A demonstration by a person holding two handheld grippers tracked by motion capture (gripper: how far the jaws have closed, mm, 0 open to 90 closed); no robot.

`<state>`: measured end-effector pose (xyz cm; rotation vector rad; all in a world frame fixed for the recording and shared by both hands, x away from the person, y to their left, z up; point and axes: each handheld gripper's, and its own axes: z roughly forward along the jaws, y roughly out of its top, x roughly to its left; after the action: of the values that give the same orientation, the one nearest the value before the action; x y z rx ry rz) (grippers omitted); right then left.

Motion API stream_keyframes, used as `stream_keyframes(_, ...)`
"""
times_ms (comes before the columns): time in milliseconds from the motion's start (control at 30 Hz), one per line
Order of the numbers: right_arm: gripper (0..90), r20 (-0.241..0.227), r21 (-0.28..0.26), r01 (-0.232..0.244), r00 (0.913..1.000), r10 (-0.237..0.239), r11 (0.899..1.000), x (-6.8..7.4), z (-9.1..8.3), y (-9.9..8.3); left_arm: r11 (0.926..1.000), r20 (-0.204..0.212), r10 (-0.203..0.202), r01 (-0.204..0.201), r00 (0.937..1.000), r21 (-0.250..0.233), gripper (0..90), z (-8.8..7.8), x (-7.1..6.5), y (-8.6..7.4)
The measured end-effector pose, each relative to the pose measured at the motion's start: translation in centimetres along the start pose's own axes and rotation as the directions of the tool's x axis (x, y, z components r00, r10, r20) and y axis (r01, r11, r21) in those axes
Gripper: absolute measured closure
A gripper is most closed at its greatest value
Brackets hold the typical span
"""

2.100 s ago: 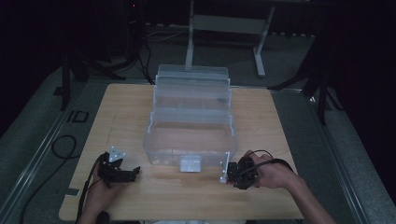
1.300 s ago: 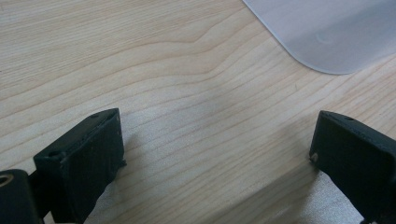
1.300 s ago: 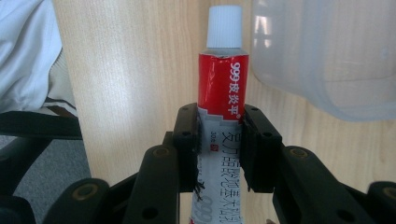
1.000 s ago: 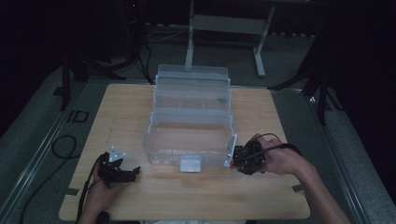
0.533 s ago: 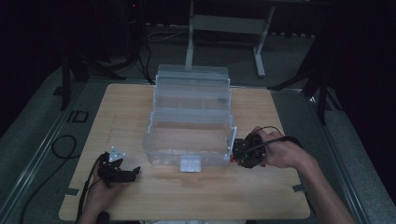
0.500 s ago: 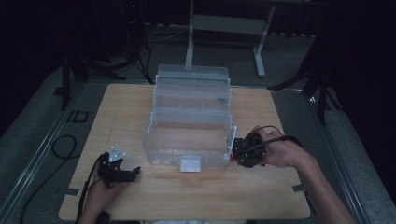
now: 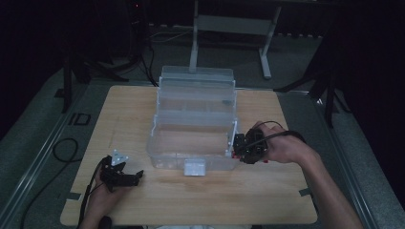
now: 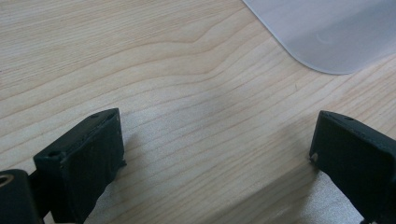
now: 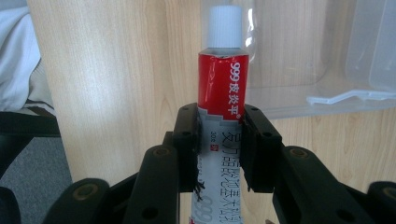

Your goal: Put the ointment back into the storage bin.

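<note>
Right tool (image 9: 219, 140) pinches tube (image 9: 222, 88) mid-body, cap pointing into box (image 7: 193, 138) just beside; left tool (image 8: 210, 154) spread, idle on counter (image 7: 267, 191), farther off.

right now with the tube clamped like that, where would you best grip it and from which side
Much as the right hand-held gripper holds it now: across the flat body of the tube, below the white cap. The body is flattened, so its two broad faces give the jaws grip. Coming from the tail end probably leaves the cap leading toward the clear plastic box.
</note>
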<state>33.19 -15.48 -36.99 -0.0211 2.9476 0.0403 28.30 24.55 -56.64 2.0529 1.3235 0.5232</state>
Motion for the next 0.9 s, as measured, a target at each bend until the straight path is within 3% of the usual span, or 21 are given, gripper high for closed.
stream_keyframes(900, 70.0, 0.000, -0.039, 0.003, 1.0000, -0.003, 0.999, -2.2, 0.2, 2.2, 1.0000, -0.001, 0.001, -0.001, 1.0000, 0.000, 3.3, 0.0, 0.0, 0.0)
